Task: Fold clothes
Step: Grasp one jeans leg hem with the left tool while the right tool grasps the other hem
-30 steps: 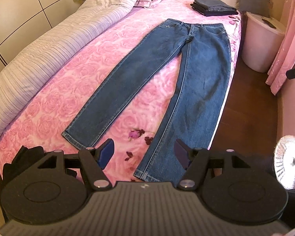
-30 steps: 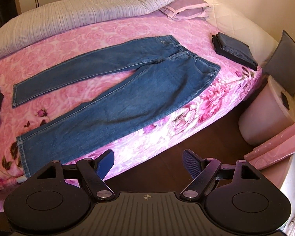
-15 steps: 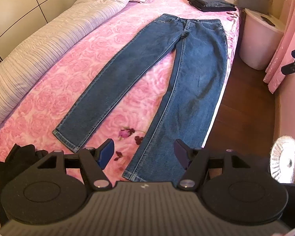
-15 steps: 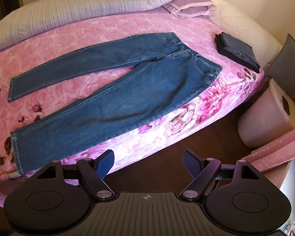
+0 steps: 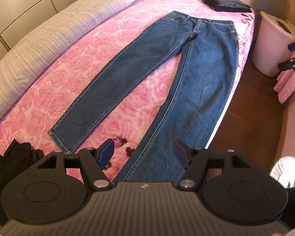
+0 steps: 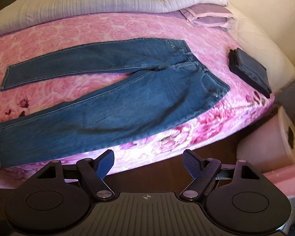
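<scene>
jeans (image 5: 167, 82) | flat on bed (image 5: 49, 90), legs splayed | judged heavy, limp denim; pinch hem corners or waistband | left gripper (image 5: 143, 153), right gripper (image 6: 148, 162) both spread, empty

Jeans (image 5: 167, 74) are laid flat on the bed (image 5: 64, 90), legs spread apart. Folded clothes (image 5: 226, 4) are placed beyond the waistband; a bin (image 5: 269, 45) is positioned beside the bed.

Bare pink bedspread (image 5: 49, 90) left of jeans (image 5: 196, 90), folded stack (image 5: 226, 4) beyond waistband
</scene>
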`<act>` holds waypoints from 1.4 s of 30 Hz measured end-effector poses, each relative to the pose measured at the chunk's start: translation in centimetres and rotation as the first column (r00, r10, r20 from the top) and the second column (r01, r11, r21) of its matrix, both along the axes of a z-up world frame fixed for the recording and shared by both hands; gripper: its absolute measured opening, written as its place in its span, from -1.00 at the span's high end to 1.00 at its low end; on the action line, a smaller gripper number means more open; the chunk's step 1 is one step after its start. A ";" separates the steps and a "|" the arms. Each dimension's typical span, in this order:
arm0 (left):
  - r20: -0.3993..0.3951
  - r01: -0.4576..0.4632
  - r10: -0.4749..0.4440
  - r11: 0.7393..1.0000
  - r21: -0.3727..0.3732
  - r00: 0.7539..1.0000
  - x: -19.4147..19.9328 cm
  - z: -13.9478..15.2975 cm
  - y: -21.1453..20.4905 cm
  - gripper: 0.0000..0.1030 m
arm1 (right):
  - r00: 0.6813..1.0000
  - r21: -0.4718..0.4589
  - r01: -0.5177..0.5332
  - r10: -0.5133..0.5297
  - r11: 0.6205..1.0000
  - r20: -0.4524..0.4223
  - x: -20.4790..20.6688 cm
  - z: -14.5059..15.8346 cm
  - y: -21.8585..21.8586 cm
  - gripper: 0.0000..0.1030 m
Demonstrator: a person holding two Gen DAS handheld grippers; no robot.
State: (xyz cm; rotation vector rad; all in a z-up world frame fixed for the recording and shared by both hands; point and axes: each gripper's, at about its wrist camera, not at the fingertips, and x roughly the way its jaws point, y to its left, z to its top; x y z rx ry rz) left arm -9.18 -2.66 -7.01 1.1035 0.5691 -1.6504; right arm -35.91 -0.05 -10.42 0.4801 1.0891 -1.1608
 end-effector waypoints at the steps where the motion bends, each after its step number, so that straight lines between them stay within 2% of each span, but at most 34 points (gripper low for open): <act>1: 0.003 -0.009 0.009 1.000 0.002 1.000 -0.3 0.0 -0.1 -0.23 | 1.000 0.003 -0.011 0.011 1.000 0.001 -0.3 -0.1 -0.5 -0.55; 7: 0.014 -0.055 0.055 0.998 0.012 0.998 -2.0 -0.3 -0.4 -0.23 | 0.998 0.010 -0.068 0.068 0.998 0.001 -1.8 -0.6 -3.0 -0.55; 9: 0.013 -0.043 0.043 0.999 0.017 0.999 -2.5 -0.6 -0.2 -0.23 | 0.997 0.016 -0.077 0.077 0.997 -0.005 -2.3 -0.9 -3.5 -0.55; 14: 0.048 0.057 -0.057 0.998 0.002 0.997 -3.5 -2.5 0.6 -0.23 | 0.996 -0.002 -0.080 0.080 0.997 -0.042 -3.7 -1.7 -3.9 -0.55; 17: 0.078 0.148 -0.147 0.989 -0.002 0.986 -4.3 -4.5 1.8 -0.23 | 0.993 -0.045 -0.089 0.085 0.995 -0.085 -4.8 -2.2 -3.3 -0.55; 20: 0.085 0.223 -0.221 0.975 -0.020 0.972 -5.2 -7.1 3.5 -0.23 | 0.981 -0.062 -0.150 0.141 0.987 -0.135 -5.8 -3.0 -2.7 -0.55; 23: 0.130 0.259 -0.255 0.966 -0.012 0.958 -6.7 -10.1 5.2 -0.23 | 0.952 -0.062 -0.228 0.209 0.972 -0.225 -6.9 -4.3 -2.6 -0.55; 25: 0.159 0.282 -0.277 0.959 -0.006 0.948 -7.8 -12.1 6.3 -0.22 | 0.936 -0.050 -0.267 0.246 0.963 -0.253 -7.8 -5.3 -3.1 -0.55; 28: 0.157 0.257 -0.257 0.966 0.020 0.954 -10.3 -15.3 6.3 -0.22 | 0.913 -0.022 -0.322 0.304 0.947 -0.273 -9.3 -7.1 -4.6 -0.55; 29: 0.157 0.249 -0.251 0.968 0.028 0.955 -11.1 -16.3 6.3 -0.17 | 0.902 -0.008 -0.347 0.331 0.938 -0.276 -9.9 -7.9 -5.5 -0.55; 31: 0.205 0.225 -0.226 0.974 0.025 0.952 -13.3 -18.5 5.8 -0.10 | 0.880 0.021 -0.399 0.389 0.917 -0.271 -10.7 -9.4 -7.7 -0.55; 32: 0.231 0.171 -0.173 0.985 0.027 0.957 -14.1 -19.4 5.6 -0.05 | 0.868 0.036 -0.425 0.419 0.904 -0.268 -11.1 -10.1 -8.9 -0.55; 34: 0.298 0.122 -0.120 0.992 0.010 0.947 -16.1 -21.5 4.6 0.00 | 0.835 0.061 -0.485 0.483 0.872 -0.262 -11.8 -11.6 -11.4 -0.55; 37: 0.395 0.022 -0.022 1.000 0.004 0.919 -18.2 -24.1 3.0 0.02 | 0.775 0.078 -0.578 0.576 0.812 -0.259 -13.1 -13.5 -15.1 -0.55; 39: 0.465 -0.026 0.028 1.000 -0.012 0.885 -19.2 -25.5 2.2 0.05 | 0.730 0.089 -0.635 0.634 0.767 -0.257 -13.9 -14.7 -17.5 -0.55; 40: 0.499 -0.036 0.035 0.999 -0.009 0.866 -19.6 -26.1 1.9 0.18 | 0.710 0.093 -0.658 0.657 0.747 -0.254 -14.4 -15.2 -18.6 -0.55; 41: 0.515 -0.043 0.037 0.999 0.000 0.857 -19.6 -26.4 1.6 0.41 | 0.699 0.093 -0.671 0.669 0.736 -0.250 -15.1 -15.6 -19.6 -0.55; 42: 0.530 -0.051 0.039 0.999 0.008 0.847 -19.7 -26.6 1.4 0.51 | 0.689 0.094 -0.682 0.681 0.725 -0.249 -15.7 -15.9 -20.4 -0.55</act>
